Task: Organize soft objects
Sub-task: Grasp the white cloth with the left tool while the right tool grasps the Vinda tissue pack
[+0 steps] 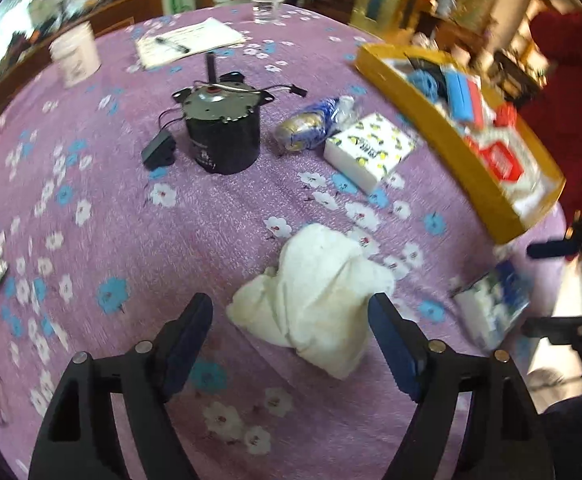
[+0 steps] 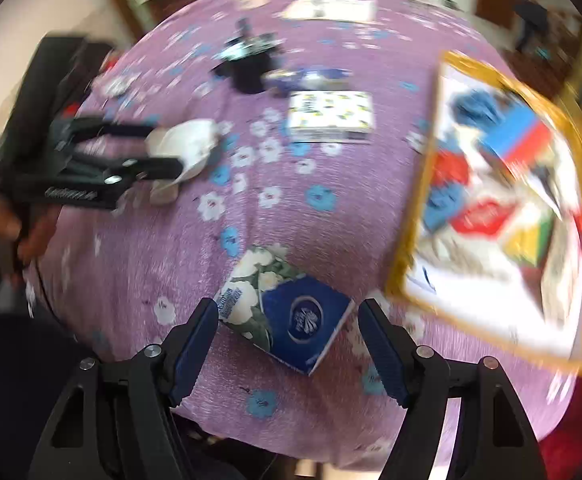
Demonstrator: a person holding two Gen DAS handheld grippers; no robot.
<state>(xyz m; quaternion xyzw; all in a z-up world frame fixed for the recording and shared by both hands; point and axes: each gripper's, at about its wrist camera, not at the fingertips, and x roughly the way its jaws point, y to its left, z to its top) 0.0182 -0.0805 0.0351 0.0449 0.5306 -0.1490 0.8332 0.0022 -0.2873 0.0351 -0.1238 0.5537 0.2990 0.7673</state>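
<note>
My left gripper is built of matte black plastic, two thick arms with triangular cut-outs near the base. Each arm carries two small round silver screw heads. The fingers are lined with dark blue ribbed pads. My right gripper looks the same: black frame, triangular openings, silver screws, and dark blue fingers with a fine toothed edge. Seen from the right wrist camera, the left gripper shows pale lettering along its black side, too blurred for me to read. The sleeve behind it is dark, almost black.
</note>
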